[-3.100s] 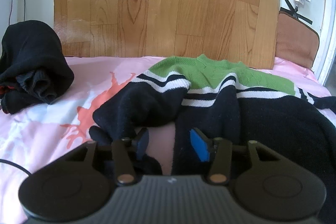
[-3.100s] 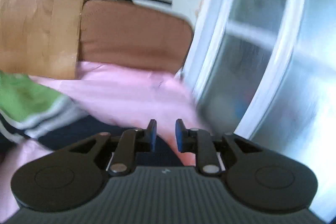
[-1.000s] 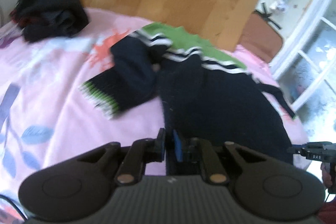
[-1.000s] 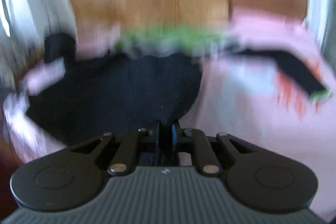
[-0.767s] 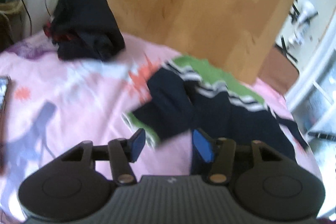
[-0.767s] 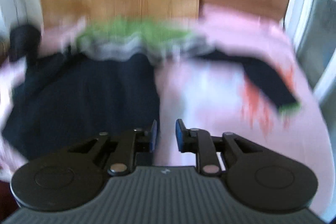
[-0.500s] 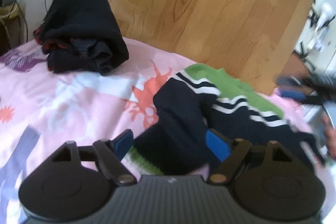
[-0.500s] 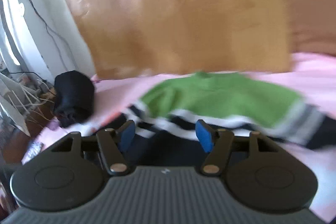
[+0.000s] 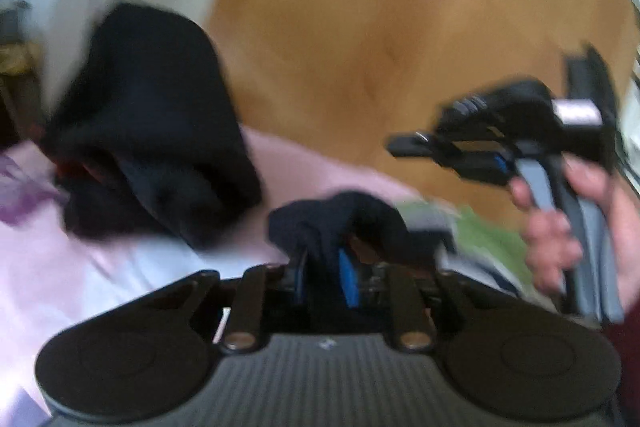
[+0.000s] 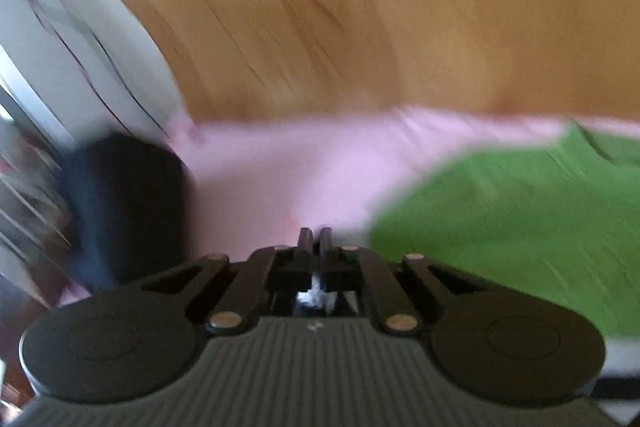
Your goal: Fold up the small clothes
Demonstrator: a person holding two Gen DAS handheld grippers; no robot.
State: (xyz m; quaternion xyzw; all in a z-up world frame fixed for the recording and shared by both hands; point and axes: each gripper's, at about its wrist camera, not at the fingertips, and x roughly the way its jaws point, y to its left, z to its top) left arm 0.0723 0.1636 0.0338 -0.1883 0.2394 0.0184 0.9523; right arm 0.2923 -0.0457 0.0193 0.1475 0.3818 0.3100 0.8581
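Note:
A navy sweater with a green yoke (image 10: pixel 520 219) and white stripes lies on the pink bedsheet (image 10: pixel 280 163). In the left wrist view a bunched fold of its navy sleeve (image 9: pixel 340 215) rises between the blue pads. My left gripper (image 9: pixel 324 277) is closing and pinches that fold. The green part (image 9: pixel 488 239) shows blurred behind it. My right gripper (image 10: pixel 315 241) has its jaws together, with nothing seen between them, over the sheet beside the yoke's left edge. The left wrist view shows the same right gripper (image 9: pixel 404 146) in the air, held by a hand (image 9: pixel 560 227).
A heap of black clothes (image 9: pixel 152 131) sits at the back left of the bed, also blurred in the right wrist view as the dark heap (image 10: pixel 124 211). A wood-grain board (image 9: pixel 360 47) stands behind the bed. White wall and cables are at the left.
My left gripper, wide open half a second ago, has closed on the navy sleeve. My right gripper has shut and swept left over the green yoke, coming into the left wrist view.

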